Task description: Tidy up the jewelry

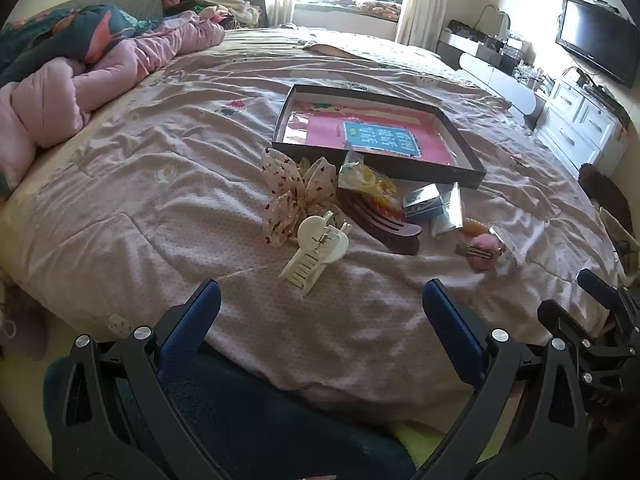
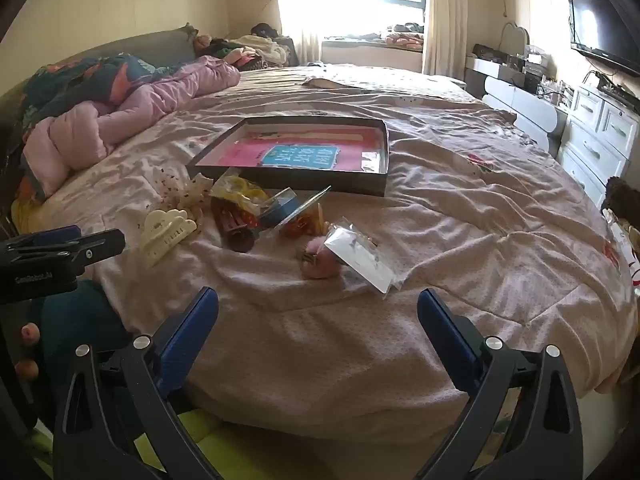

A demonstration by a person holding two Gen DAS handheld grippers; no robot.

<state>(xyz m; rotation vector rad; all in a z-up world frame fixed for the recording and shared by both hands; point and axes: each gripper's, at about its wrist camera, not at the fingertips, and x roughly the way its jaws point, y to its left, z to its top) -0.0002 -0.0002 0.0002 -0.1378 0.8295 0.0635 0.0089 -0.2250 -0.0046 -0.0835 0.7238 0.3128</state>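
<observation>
The left hand-held gripper [image 1: 320,304], black with blue finger pads, hangs over the near edge of a bed with its jaws spread wide and nothing between them. The right gripper [image 2: 318,308], of the same make, is likewise wide apart and empty, beside the left one. On the pink quilted bedspread [image 1: 160,208] lies a loose cluster of hair and jewelry pieces: a cream plastic claw clip [image 1: 314,250] nearest the left gripper, touching a spotted cream fabric bow [image 1: 290,196]; a dark reddish-brown comb-style clip [image 1: 380,220] just beside them; a clear bag with yellow contents [image 1: 362,174] behind; small silvery boxes [image 1: 434,204]; a fluffy pink pompom hair clip [image 2: 318,260]; and a clear flat packet holding a white card [image 2: 360,258] leaning on the pompom. Just beyond the cluster sits a shallow dark rectangular tray with a pink and blue printed lining [image 1: 440,174], holding none of these pieces.
</observation>
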